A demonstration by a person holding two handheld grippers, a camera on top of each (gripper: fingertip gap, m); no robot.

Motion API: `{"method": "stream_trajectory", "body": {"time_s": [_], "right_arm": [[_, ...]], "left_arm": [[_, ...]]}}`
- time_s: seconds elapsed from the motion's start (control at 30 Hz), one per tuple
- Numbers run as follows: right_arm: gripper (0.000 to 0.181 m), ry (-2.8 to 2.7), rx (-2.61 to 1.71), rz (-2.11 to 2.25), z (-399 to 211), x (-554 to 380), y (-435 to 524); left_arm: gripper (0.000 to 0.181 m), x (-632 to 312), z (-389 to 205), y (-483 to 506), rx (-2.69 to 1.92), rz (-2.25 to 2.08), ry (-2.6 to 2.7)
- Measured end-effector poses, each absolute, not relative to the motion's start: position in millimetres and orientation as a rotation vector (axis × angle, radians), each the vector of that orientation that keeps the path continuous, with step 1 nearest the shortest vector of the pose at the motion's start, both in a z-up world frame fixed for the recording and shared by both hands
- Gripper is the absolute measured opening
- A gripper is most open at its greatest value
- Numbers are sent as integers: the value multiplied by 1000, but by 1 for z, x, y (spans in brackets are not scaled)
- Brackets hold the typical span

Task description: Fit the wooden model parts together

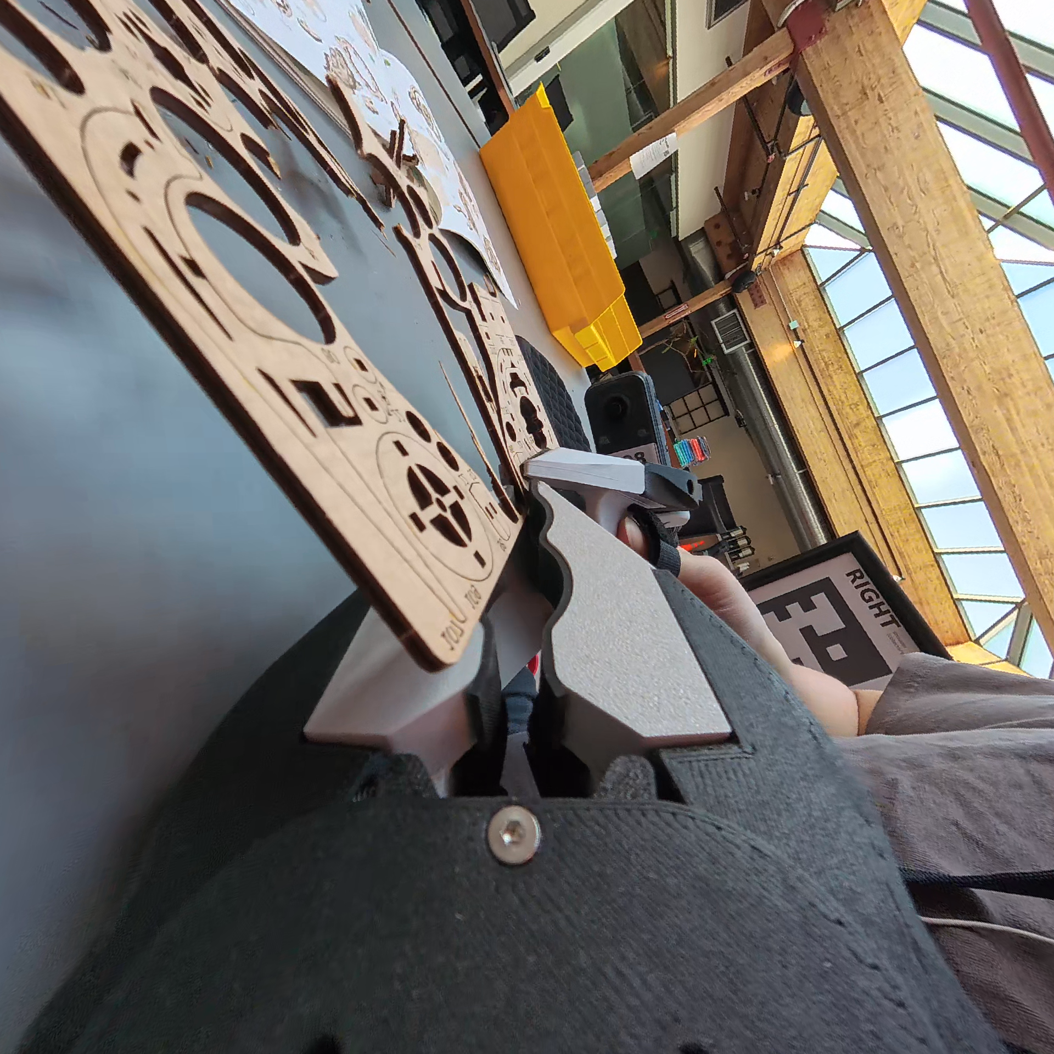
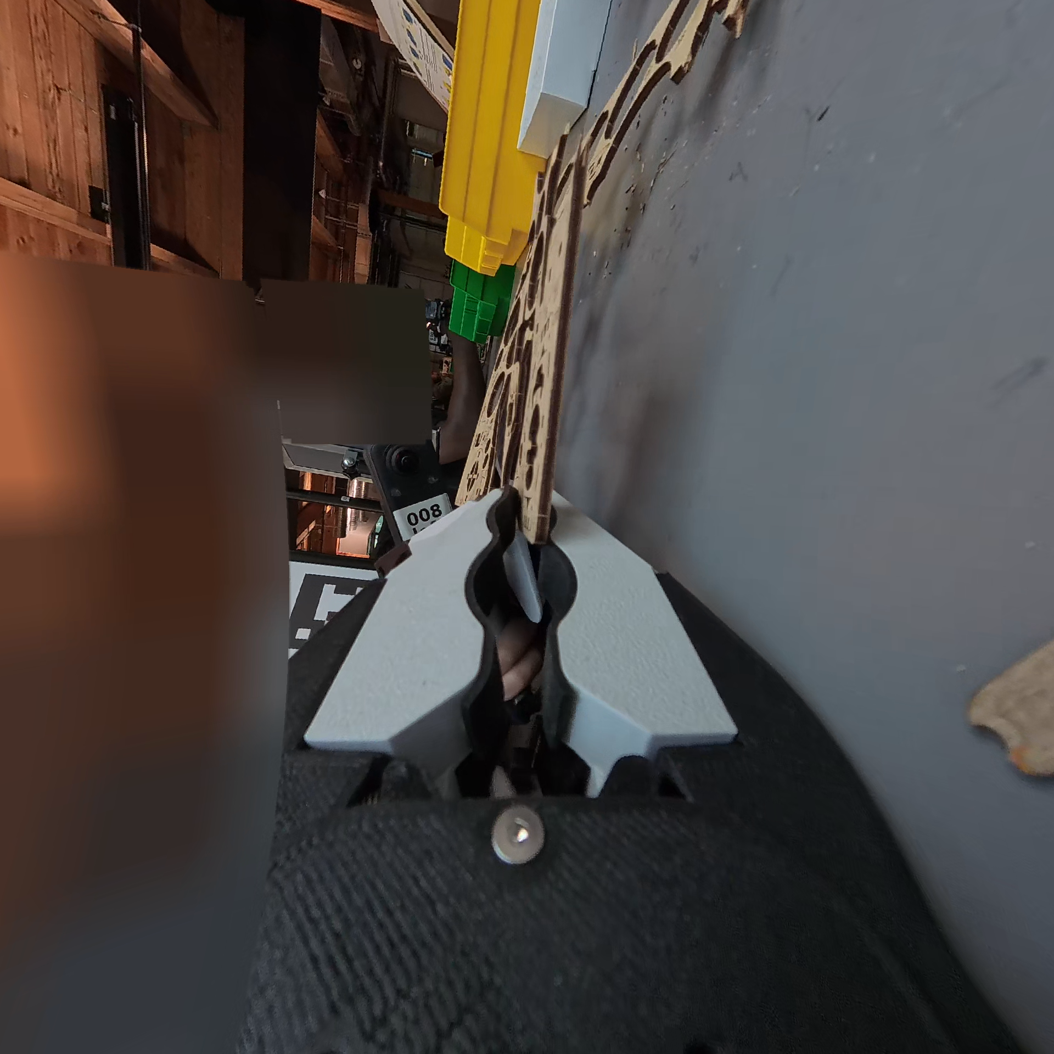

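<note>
Both grippers pinch one laser-cut plywood sheet point(image 1: 188, 296) above the grey table point(image 1: 85, 513).

Left gripper point(image 1: 502, 570), matte grey w/ wavy black pads, is closed on the sheet's corner at frame centre; right gripper point(image 2: 527, 530) nips its thin edge. Left view only: yellow bin point(image 1: 559, 228), white paper point(image 1: 399, 85), round cut-outs. Right view only: green bin point(image 2: 476, 302), wood scrap point(image 2: 1015, 713) lower right.
</note>
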State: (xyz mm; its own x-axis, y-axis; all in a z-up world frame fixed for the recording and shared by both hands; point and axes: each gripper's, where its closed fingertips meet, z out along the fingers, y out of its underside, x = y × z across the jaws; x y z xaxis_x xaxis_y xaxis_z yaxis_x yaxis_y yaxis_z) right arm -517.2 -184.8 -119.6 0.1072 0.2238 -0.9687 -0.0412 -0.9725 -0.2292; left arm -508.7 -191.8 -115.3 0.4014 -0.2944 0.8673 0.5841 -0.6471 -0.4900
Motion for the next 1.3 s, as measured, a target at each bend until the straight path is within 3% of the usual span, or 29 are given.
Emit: {"method": "stream_trajectory", "body": {"time_s": [0.03,0.33,0.53,0.8,1.03,1.17,1.3], "right_arm": [[2,-187,-2184,1960,-120,-517,-185],[8,-264,-2112,1978,-112,-518,-186],[25,-598,-2100,1545,-119,-495,-187],[52,-1518,-1384,694,-86,-521,-187],[27,-1789,-873,26,-116,-530,-173],[13,-1750,-765,-60,-112,-534,-178],[11,-1763,-764,-95,-118,-537,-176]], "left_arm": [[0,-508,-116,-192,-1846,-1351,-247],[0,-514,-107,-191,-1746,-1476,-287],[0,-530,-108,-186,-1735,-1461,-357],[0,-530,-111,-183,-1769,-1502,-419],[0,-532,-112,-182,-1772,-1509,-469],[0,-531,-113,-180,-1782,-1497,-466],[1,-528,-113,-179,-1791,-1494,-459]]}}
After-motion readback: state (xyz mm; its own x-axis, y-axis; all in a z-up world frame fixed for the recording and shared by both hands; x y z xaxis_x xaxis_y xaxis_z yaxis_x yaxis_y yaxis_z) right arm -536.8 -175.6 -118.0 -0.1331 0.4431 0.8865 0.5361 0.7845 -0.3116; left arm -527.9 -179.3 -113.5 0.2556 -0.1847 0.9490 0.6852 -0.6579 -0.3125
